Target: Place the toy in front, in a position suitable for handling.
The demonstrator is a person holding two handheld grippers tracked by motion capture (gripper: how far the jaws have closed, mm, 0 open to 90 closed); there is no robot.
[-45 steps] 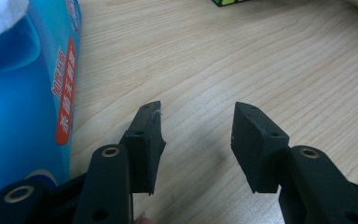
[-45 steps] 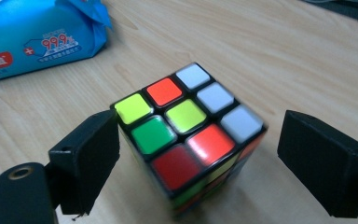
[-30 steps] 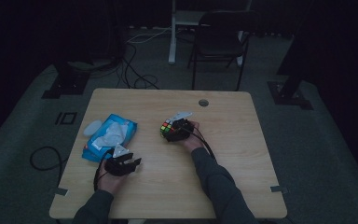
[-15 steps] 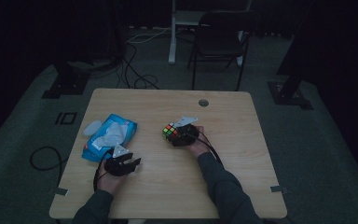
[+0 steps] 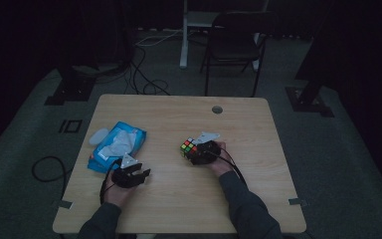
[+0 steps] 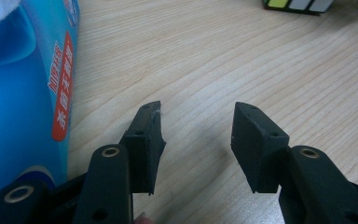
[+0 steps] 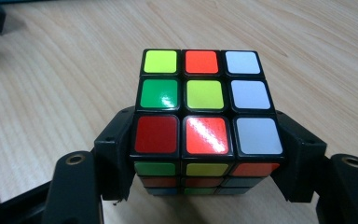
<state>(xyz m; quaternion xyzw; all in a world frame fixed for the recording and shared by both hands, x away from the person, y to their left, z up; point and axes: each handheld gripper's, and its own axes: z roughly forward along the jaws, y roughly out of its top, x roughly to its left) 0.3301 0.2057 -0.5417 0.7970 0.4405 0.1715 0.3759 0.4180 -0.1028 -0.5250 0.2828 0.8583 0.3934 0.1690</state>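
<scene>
A scrambled colour cube (image 5: 189,146) sits at the middle of the wooden table (image 5: 179,109). My right gripper (image 5: 195,153) is shut on it. In the right gripper view the black fingers (image 7: 116,149) press the cube (image 7: 205,98) on both sides, with its red, green, yellow and white top face toward the camera. My left gripper (image 5: 144,174) rests open at the table's left front, beside a blue wipes pack (image 5: 117,144). In the left gripper view the left gripper (image 6: 198,135) has only bare wood between its jaws. The pack (image 6: 23,107) stands close on the left there, and the cube's edge (image 6: 298,4) shows far off.
A small white object (image 5: 99,135) lies just left of the pack. A cable hole (image 5: 217,109) sits near the table's far edge. Behind the table stands a dark chair (image 5: 234,45), with cables on the floor around it.
My right gripper and the cube have shifted a little toward the near edge of the table. The left gripper has stayed put.
</scene>
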